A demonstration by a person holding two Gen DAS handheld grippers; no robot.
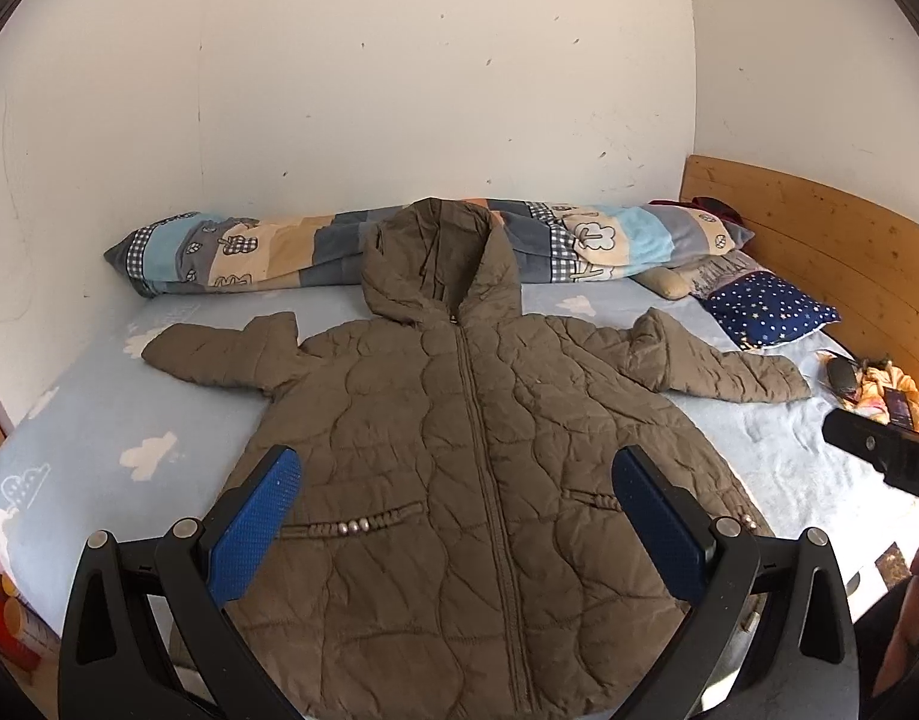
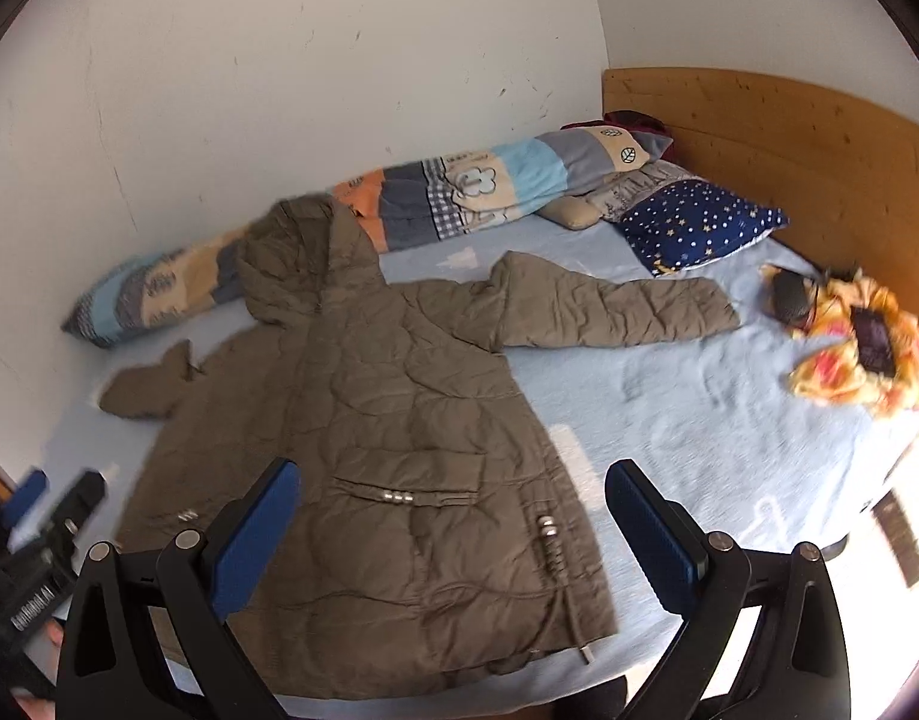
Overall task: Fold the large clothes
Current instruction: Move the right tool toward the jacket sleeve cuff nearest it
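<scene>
One jacket (image 1: pixel 459 450) lies flat on the bed (image 1: pixel 93 420), zipped, directly ahead of both hand-held grippers. Left hand-held gripper (image 1: pixel 456 516): fingers apart, empty. Right hand-held gripper (image 2: pixel 450 519): likewise. Beyond: one rolled quilt (image 1: pixel 249 252), one starred pillow (image 1: pixel 771 312), one yellow cloth (image 2: pixel 867 348).

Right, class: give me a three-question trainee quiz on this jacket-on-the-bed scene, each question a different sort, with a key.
1. True or false: the brown hooded jacket lies front up, zipped, with both sleeves spread out.
2. Multiple choice: what is beside the wooden headboard? A) a star-patterned pillow B) a laptop C) a lamp
3. Fill in: the left gripper and right gripper both have their fingers ____, holding nothing.

Key: 1 true; 2 A; 3 open
</scene>
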